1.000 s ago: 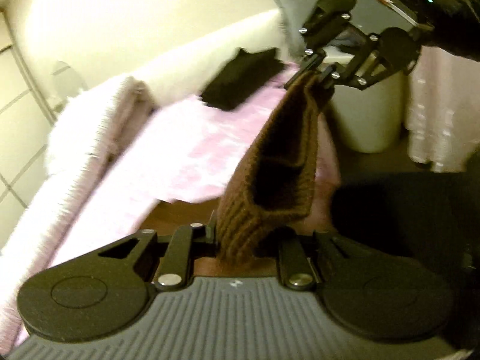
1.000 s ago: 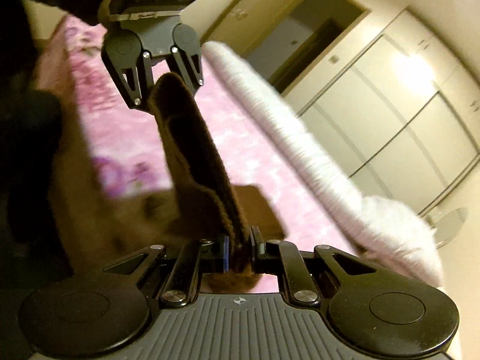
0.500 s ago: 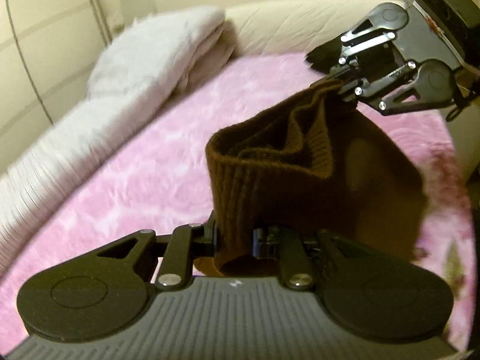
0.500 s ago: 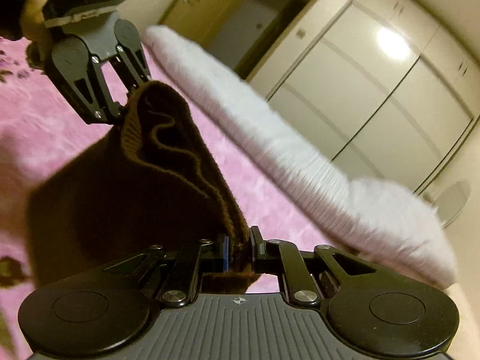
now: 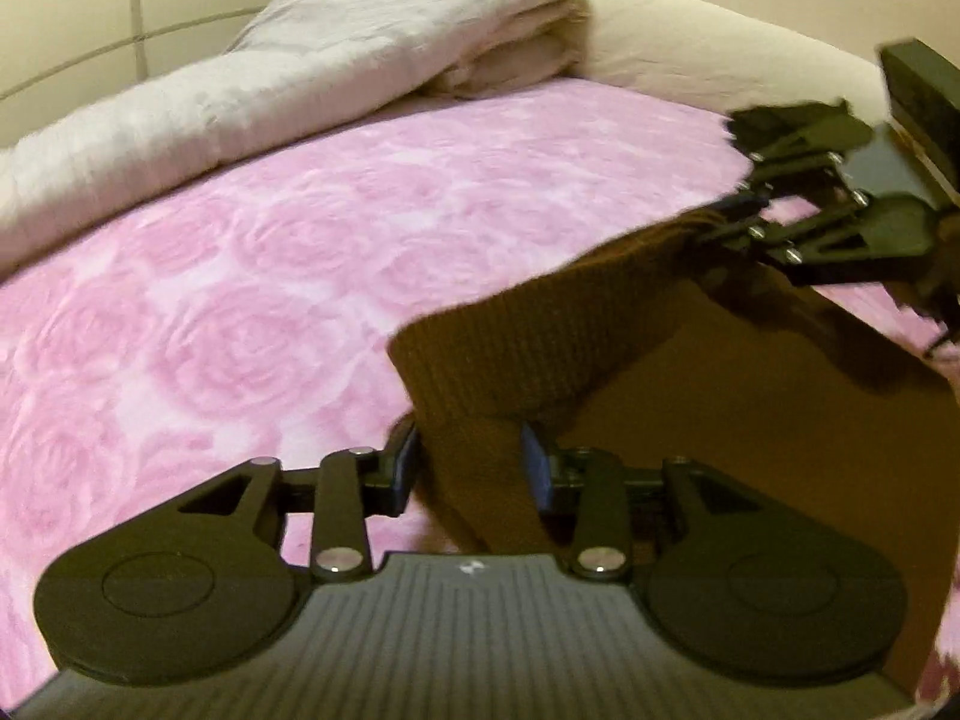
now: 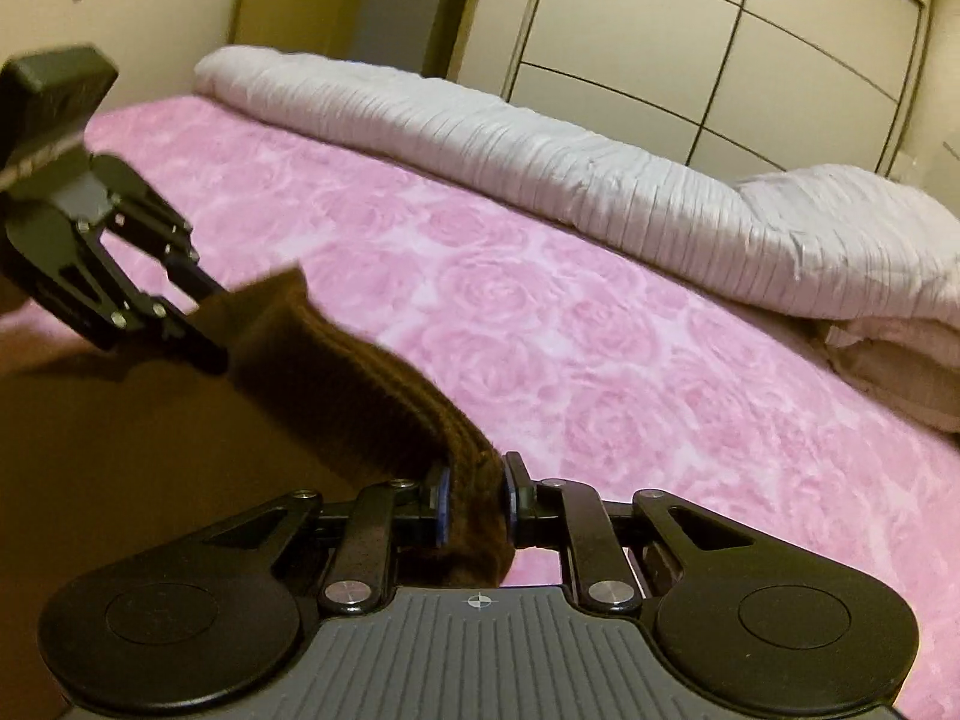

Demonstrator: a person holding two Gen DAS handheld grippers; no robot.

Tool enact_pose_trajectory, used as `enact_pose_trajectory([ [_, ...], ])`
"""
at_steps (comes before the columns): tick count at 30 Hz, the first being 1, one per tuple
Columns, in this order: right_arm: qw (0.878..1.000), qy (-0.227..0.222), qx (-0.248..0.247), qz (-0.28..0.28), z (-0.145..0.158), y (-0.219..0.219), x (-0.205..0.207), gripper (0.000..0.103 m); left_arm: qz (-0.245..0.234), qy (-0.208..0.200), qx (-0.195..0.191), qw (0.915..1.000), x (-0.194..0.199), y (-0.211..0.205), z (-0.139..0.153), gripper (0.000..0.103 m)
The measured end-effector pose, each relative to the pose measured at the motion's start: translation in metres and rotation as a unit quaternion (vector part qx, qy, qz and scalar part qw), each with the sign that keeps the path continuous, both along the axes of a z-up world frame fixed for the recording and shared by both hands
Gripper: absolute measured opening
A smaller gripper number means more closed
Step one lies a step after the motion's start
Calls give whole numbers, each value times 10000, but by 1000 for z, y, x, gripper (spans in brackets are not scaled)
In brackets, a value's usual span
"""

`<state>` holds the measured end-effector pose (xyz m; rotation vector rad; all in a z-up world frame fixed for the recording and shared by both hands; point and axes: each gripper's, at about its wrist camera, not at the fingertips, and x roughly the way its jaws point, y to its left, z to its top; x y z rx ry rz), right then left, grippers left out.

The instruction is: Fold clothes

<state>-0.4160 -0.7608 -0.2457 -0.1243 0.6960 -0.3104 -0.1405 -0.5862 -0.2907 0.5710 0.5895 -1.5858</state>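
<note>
A brown knit garment (image 5: 720, 420) lies spread on the pink rose-patterned bedspread (image 5: 240, 276). Its ribbed hem (image 5: 540, 336) is stretched between my two grippers, just above the cover. In the left wrist view my left gripper (image 5: 471, 462) is shut on one end of the hem. My right gripper (image 5: 720, 219) pinches the other end at the upper right. In the right wrist view my right gripper (image 6: 475, 498) is shut on the hem (image 6: 360, 384). My left gripper (image 6: 210, 324) holds the far end at the left, with the garment's body (image 6: 150, 450) spread below it.
A white duvet (image 6: 540, 138) lies rolled along the far edge of the bedspread (image 6: 600, 330), and it shows as well in the left wrist view (image 5: 180, 114). Folded pale bedding (image 5: 510, 54) is stacked at the bed's end. A white wardrobe (image 6: 720, 30) and a door (image 6: 288, 0) stand behind.
Both grippers have carried the garment from hanging in the air down over the bed. The hem is now pulled out longer and lies low, and the garment's body rests on the cover.
</note>
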Motion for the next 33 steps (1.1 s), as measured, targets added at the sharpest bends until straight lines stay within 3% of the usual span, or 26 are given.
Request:
enact_pose_trajectory([
  [2,9998,-80,77,-188,4,2,-1,23,222,128,39,9997,4,-5,-2,46],
  [5,9982,-236,182,-520,10,3,-5,42,418,176,9,9990,12,-6,0,47],
  [7,9964,-340,253,-741,14,4,-7,48,457,18,-10,9990,11,2,6,47],
  [11,9930,-596,229,-995,38,27,-36,51,224,-741,-120,9969,-4,32,20,44],
  [15,9964,-674,267,-442,52,88,-71,55,-460,-1463,-383,9874,-32,76,28,45],
  [17,9987,-486,104,-131,46,125,-82,59,-1041,-1999,-593,9725,-53,101,27,53],
  [19,9995,-227,-155,162,36,160,-90,63,-1604,-2542,-780,9506,-74,126,25,64],
  [22,9966,204,-559,567,13,208,-96,68,-2124,-3422,-912,9108,-98,149,12,66],
  [24,9923,476,-824,789,-5,232,-92,69,-2275,-3696,-964,8958,-106,152,6,66],
  [27,9817,816,-1381,1029,-30,252,-72,69,-2288,-3625,-925,8987,-105,144,7,66],
  [30,9655,1132,-2026,1183,-49,259,-47,64,-2138,-3353,-875,9134,-97,140,16,66],
  [31,9606,1214,-2181,1221,-55,257,-41,56,-2096,-3331,-871,9152,-94,141,18,66],
  [32,9576,1237,-2274,1262,-57,256,-41,25,-2056,-3336,-868,9159,-92,142,20,66],
  [33,9556,1244,-2330,1304,-56,255,-44,21,-2007,-3361,-866,9161,-91,144,22,66],
])
